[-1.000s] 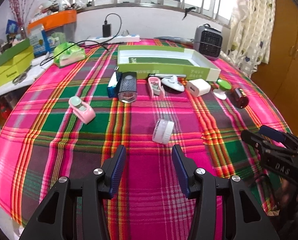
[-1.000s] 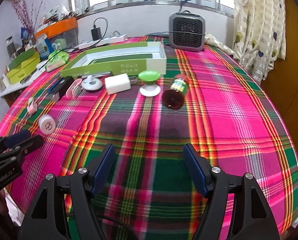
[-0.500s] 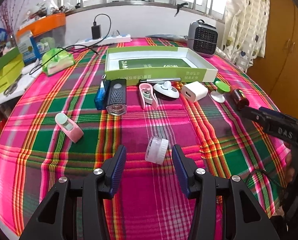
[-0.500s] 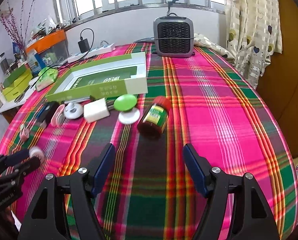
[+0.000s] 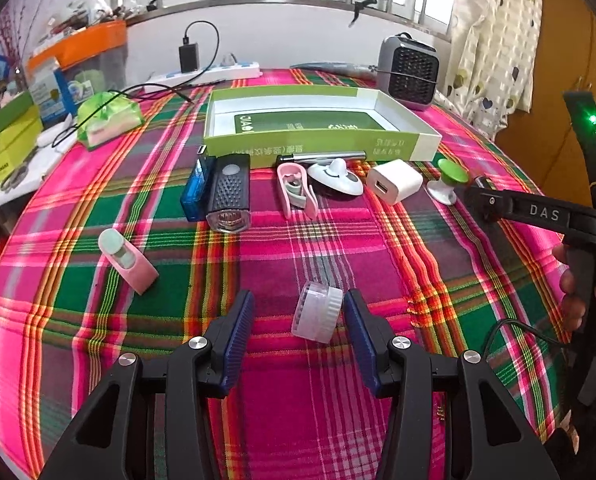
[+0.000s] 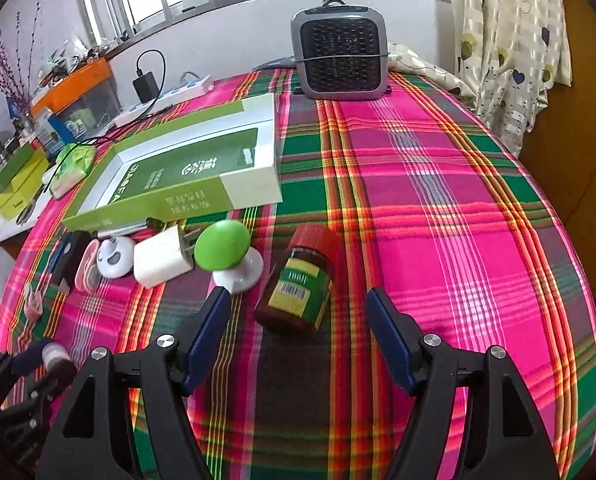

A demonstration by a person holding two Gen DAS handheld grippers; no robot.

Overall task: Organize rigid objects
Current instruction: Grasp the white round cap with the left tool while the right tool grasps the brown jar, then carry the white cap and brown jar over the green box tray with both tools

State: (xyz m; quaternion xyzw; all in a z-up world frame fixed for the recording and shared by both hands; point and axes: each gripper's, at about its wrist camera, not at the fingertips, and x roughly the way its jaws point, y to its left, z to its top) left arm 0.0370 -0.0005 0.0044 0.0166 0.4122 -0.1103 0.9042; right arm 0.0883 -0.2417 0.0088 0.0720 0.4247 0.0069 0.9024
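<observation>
My left gripper [image 5: 298, 312] is open, its jaws on either side of a small clear-and-white round cap [image 5: 317, 317] lying on the plaid cloth, closer to the right jaw. My right gripper [image 6: 298, 304] is open around a brown pill bottle [image 6: 298, 290] with a red lid, lying on its side. An open green-and-white box [image 5: 317, 120] stands behind; it also shows in the right wrist view [image 6: 186, 168]. In front of it lie a black lamp [image 5: 230, 196], a blue stick [image 5: 194, 190], a pink clip [image 5: 296, 188], a white charger [image 5: 393, 180] and a green knob [image 6: 222, 246].
A pink-and-green clip [image 5: 126, 260] lies alone at left. A grey heater [image 6: 339, 58] stands at the table's far edge. A power strip with cable [image 5: 202, 74], a green pouch [image 5: 106, 120] and stacked boxes [image 5: 6, 148] sit at the far left. A curtain [image 6: 509, 40] hangs at right.
Both grippers have moved forward. The white cap now lies between my left jaws, and the brown bottle lies between my right jaws. Both stay open.
</observation>
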